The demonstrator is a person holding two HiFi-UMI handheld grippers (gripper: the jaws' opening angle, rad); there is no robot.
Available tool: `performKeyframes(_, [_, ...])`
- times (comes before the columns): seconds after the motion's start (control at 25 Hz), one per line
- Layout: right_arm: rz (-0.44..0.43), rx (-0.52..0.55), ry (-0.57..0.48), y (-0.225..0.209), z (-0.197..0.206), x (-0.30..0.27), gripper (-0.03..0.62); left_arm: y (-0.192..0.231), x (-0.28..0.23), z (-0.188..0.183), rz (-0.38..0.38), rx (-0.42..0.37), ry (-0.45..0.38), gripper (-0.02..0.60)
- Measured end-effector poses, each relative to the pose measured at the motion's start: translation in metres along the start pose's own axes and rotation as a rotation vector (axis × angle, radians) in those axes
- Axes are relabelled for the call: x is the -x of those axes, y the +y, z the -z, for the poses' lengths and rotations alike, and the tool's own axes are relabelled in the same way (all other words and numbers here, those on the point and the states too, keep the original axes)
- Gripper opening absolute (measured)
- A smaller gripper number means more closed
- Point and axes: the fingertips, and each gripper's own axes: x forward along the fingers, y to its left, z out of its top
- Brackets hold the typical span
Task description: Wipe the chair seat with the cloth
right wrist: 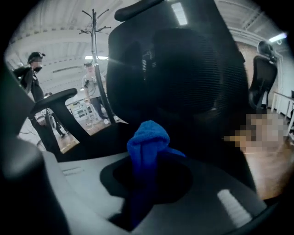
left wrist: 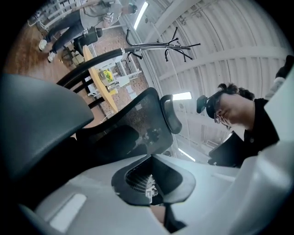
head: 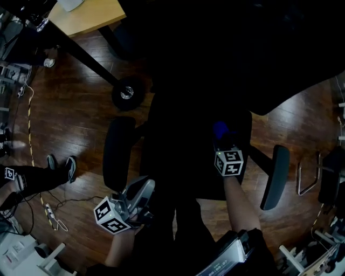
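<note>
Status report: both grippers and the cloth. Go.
Right gripper shut on blue cloth, above chair seat. Left gripper shut, empty, off to the seat's side. Seat too dark to spot obstructions.

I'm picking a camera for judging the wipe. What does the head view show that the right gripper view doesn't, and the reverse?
Head view only: the left gripper low beside the chair, and a desk corner. Right gripper view only: the fingers clamped on the blue cloth, the mesh backrest close ahead, a coat stand behind. Both: that cloth in the right gripper, at the black chair.
</note>
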Motion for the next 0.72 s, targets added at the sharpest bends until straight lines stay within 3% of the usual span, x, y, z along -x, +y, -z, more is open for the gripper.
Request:
performKeyframes(0.24, [-0.280,0.137,0.020,0.159,-0.020,-0.079,0.060,0.004,0.028,-0.023,-0.042,-0.007,-0.075,0.002])
performKeyframes(0.4, [-0.371,0.244,0.060,0.241,-0.008,-0.100,0.060,0.000,0.054,-0.025,-0.078,-0.014,-0.106,0.002])
performKeyframes(0.56, [-0.360,0.354,0.064,0.260,0.006,-0.100,0.060,0.001,0.076,-0.023,-0.092,-0.021,-0.106,0.002])
performKeyframes(0.72, [-0.289,0.304,0.082,0.217,0.025,-0.091,0.059,0.005,0.071,-0.020,-0.075,-0.029,-0.090,0.002])
